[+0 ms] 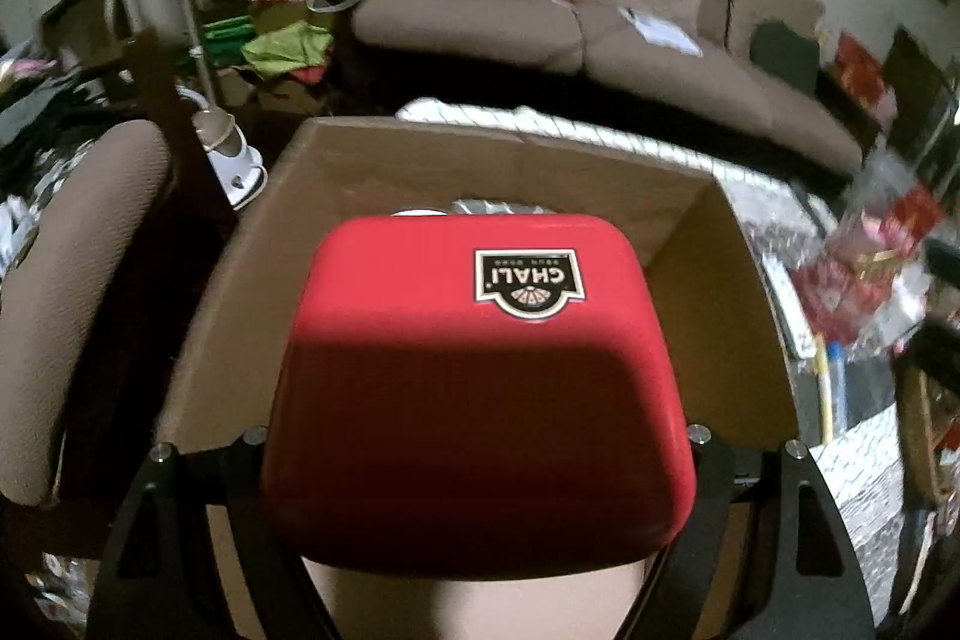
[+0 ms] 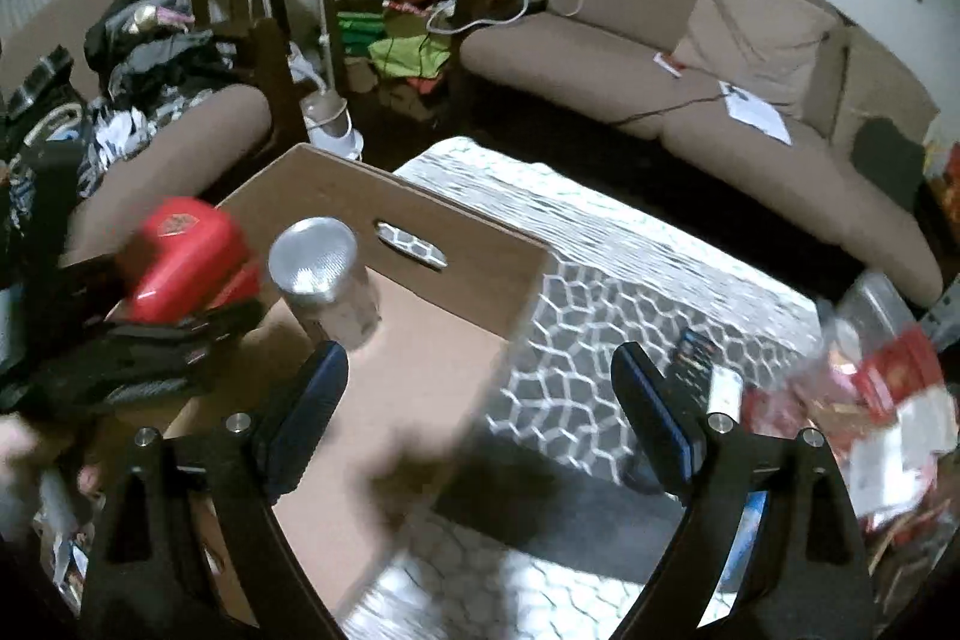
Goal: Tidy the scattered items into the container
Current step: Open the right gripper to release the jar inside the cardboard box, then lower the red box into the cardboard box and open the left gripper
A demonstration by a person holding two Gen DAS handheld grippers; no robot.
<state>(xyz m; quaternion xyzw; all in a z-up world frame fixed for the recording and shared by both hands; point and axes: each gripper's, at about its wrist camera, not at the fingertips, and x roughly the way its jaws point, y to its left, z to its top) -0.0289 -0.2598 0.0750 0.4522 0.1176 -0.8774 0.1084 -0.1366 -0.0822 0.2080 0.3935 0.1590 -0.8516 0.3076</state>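
**Now holding the red tin over the box**

Currently my left gripper (image 2: pixel 198 316) is clamped on a red tin (image 1: pixel 480 382); from the left wrist camera the tin fills the space between the fingers, its CHALI label upside down toward the far end, and it hangs above the open cardboard box (image 1: pixel 738 280). From the right wrist camera I see the same tin at the left edge, gripped in the dark frame of the left tool, just over the box's near-left corner.

My right gripper (image 2: pixel 480 418) is spread wide with nothing between its blue pads (image 2: pixel 312 412); it hovers above the box's right side and the patterned tablecloth (image 2: pixel 600 244).

Inside the box a silver can (image 2: pixel 327 280) stands upright near the far wall, just beside the tin. The far wall has an oval handle cut-out (image 2: pixel 411 244) through which the cloth pattern shows.

On the cloth to the right of the box lies a dark remote control (image 2: pixel 690 358), and further right a blurred heap of red and clear packaging (image 2: pixel 870 388). Behind the table runs a brown sofa (image 2: pixel 750 142) with papers on its seat.
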